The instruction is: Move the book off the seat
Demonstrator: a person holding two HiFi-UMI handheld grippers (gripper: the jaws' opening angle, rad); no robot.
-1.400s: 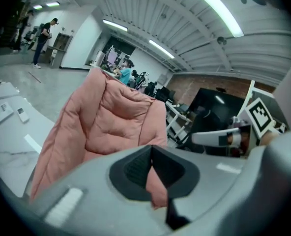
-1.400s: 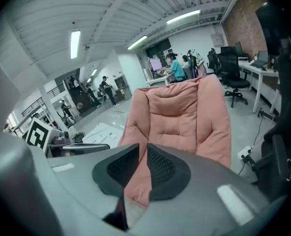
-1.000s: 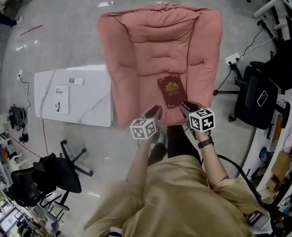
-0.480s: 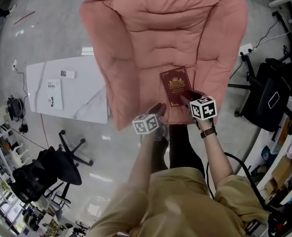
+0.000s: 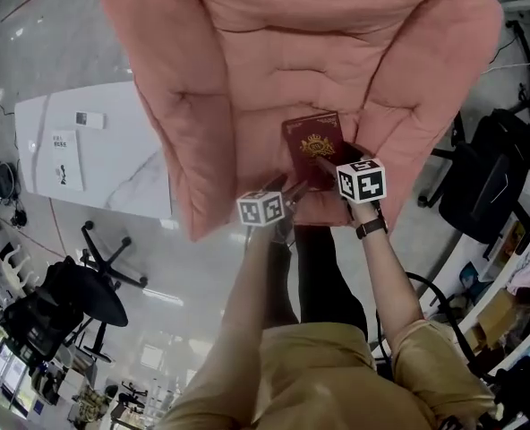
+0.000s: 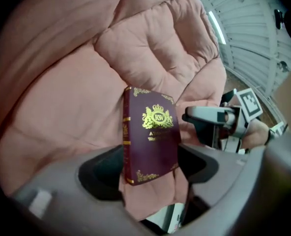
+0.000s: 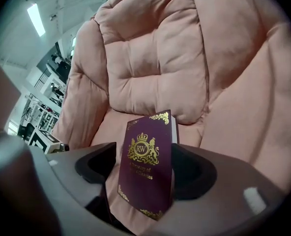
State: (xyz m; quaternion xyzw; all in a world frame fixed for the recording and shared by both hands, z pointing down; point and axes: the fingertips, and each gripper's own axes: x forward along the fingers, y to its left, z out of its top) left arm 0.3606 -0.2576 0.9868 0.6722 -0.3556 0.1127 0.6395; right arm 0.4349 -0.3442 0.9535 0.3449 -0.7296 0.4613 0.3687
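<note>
Left gripper [image 5: 287,189] and right gripper [image 5: 330,161], jaws just opened wide with the maroon book [image 5: 312,146] between them ungripped, close in on it near the front of the pink armchair seat [image 5: 229,79]. Closing could pinch the soft cushion or nudge the book overboard. A white table [image 5: 113,164] stands alongside; only the paired grippers crowd each other.

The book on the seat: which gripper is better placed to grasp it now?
Probably the right gripper: the book lies deeper between its jaws; the left gripper has only its near end. Both grippers' jaws have just been opening; neither grips yet.
</note>
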